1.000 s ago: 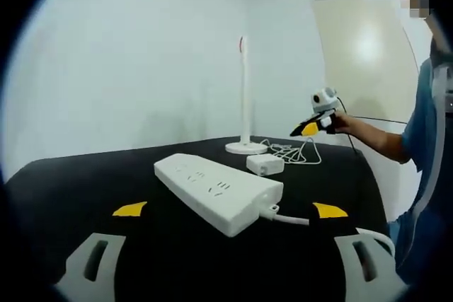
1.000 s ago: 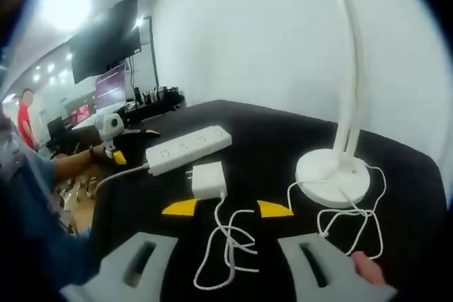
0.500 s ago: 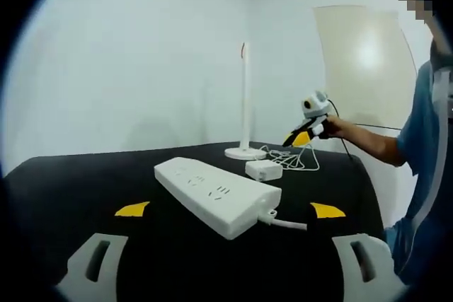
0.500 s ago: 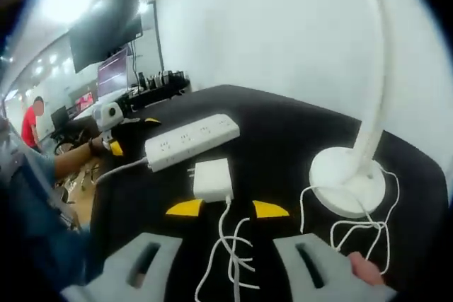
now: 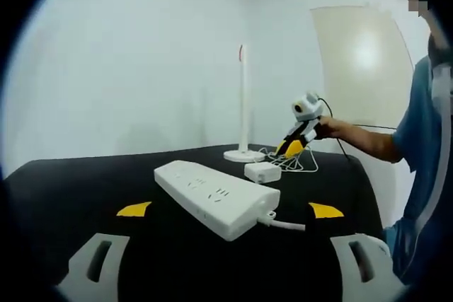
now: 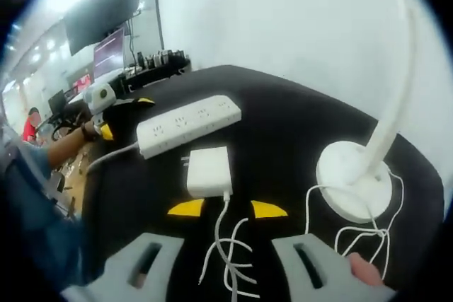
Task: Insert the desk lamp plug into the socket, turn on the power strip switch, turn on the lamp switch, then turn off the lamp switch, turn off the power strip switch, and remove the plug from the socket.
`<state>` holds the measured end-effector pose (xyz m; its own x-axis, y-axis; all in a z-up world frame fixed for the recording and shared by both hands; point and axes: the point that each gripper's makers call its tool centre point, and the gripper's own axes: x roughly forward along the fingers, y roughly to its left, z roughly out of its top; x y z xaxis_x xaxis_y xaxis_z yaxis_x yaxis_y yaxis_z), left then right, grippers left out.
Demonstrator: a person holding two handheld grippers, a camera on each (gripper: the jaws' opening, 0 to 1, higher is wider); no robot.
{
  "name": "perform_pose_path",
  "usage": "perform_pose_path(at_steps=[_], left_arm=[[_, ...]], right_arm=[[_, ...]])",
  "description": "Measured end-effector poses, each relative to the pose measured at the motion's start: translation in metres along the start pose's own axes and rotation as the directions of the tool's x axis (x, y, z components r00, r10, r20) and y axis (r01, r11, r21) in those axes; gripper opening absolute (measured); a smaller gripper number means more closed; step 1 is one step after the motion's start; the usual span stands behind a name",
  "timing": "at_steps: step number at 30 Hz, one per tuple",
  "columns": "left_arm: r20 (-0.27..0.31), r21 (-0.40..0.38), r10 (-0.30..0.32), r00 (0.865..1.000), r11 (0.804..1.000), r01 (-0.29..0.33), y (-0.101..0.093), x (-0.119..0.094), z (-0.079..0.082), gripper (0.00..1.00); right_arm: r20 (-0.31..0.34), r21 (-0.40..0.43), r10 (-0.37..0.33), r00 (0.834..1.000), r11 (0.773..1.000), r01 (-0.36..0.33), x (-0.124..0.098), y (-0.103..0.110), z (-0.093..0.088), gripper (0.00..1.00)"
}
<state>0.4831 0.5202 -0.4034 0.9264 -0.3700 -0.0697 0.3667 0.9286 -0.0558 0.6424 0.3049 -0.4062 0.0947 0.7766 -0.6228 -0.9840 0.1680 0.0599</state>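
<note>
Both grippers, left and right, wide open; plug sits unplugged just beside the power strip.

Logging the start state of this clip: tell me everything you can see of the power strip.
The power strip is a long white block, plastic by its look, with rounded edges, lying flat on the black table. Several sockets sit in a row on its top face; none has anything plugged in. A white cable leaves one end. No switch can be made out. The white plug lies beside it, apart. Neither the left gripper nor the right gripper touches it.
</note>
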Motion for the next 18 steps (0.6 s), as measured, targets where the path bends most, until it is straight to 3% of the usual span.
perform_pose_path(at_steps=[6,12,18], left_arm=[[-0.012,0.006,0.001,1.0,1.0,-0.001,0.001,0.002,-0.003,0.83],[-0.006,0.004,0.0,1.0,1.0,0.0,0.0,0.002,-0.001,0.82],[-0.01,0.003,-0.001,1.0,1.0,0.001,-0.001,0.002,-0.002,0.82]], right_arm=[[-0.108,-0.001,0.011,0.994,1.0,-0.011,0.011,-0.001,-0.007,0.24],[-0.213,-0.015,0.018,0.977,1.0,-0.022,0.024,0.001,-0.013,0.22],[-0.238,-0.015,0.016,0.971,1.0,-0.021,0.028,0.0,-0.014,0.2]])
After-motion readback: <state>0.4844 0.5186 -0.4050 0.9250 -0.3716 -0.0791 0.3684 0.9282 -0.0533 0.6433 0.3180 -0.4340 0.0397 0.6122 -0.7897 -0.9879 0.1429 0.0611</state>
